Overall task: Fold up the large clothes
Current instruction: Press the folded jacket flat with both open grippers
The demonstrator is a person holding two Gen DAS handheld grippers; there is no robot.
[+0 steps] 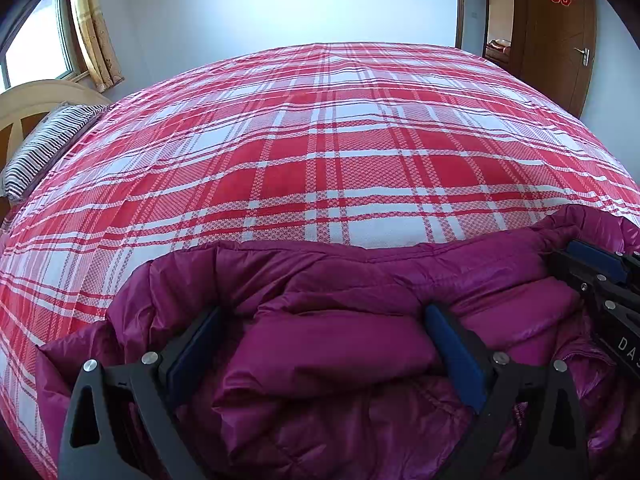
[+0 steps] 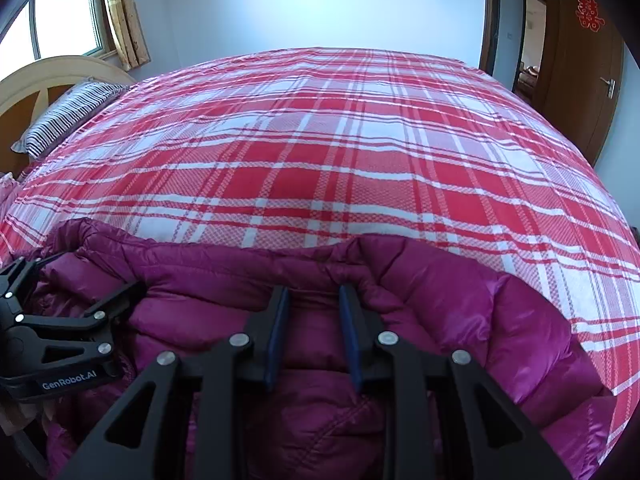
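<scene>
magenta puffer jacket lying glossy, quilted, bunched at near edge of bed sheet, woven red-white plaid | left gripper gaping wide around a puffy fold | right gripper pinching jacket's ridge | casing reading "GenRobot.AI"

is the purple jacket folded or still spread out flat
Folded, at least partly: the purple jacket lies bunched in doubled layers at the near edge of the plaid bed. How neat or finished the fold is, I cannot tell.

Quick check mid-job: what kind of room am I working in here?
A bedroom, most likely: a big bed under a red plaid cover, a striped pillow against the headboard, and a curtained window.
</scene>
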